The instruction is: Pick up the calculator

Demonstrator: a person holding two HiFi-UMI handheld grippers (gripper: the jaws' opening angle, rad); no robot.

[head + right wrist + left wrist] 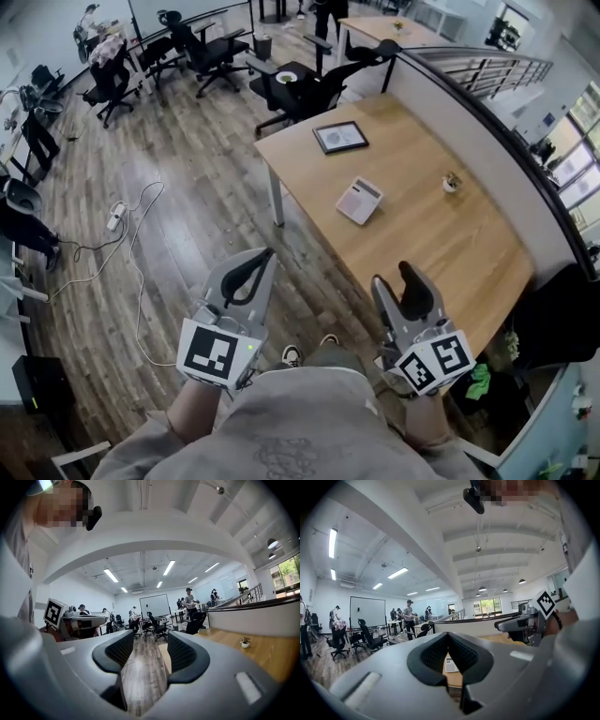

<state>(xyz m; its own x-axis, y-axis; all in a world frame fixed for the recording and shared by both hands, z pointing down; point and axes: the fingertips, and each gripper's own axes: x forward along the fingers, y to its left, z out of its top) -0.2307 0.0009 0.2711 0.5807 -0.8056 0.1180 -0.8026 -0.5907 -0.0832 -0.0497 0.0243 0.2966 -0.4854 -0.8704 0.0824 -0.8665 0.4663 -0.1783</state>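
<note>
The calculator (359,200), white and grey, lies flat near the middle of the wooden table (441,246). My left gripper (264,254) is held low over the floor, well short of the table's near corner; its jaws meet at the tips and hold nothing. In the left gripper view the calculator (451,664) shows through the loop of those shut jaws (449,637). My right gripper (398,279) hovers at the table's near edge, open and empty. The right gripper view (151,641) shows floor in the gap between its pads.
A dark framed tablet (340,137) lies at the table's far end, and a small potted plant (451,183) stands to the calculator's right. A partition wall (487,141) runs along the table's right side. Office chairs (300,89) stand beyond, and a power strip with cable (117,216) lies on the floor at the left.
</note>
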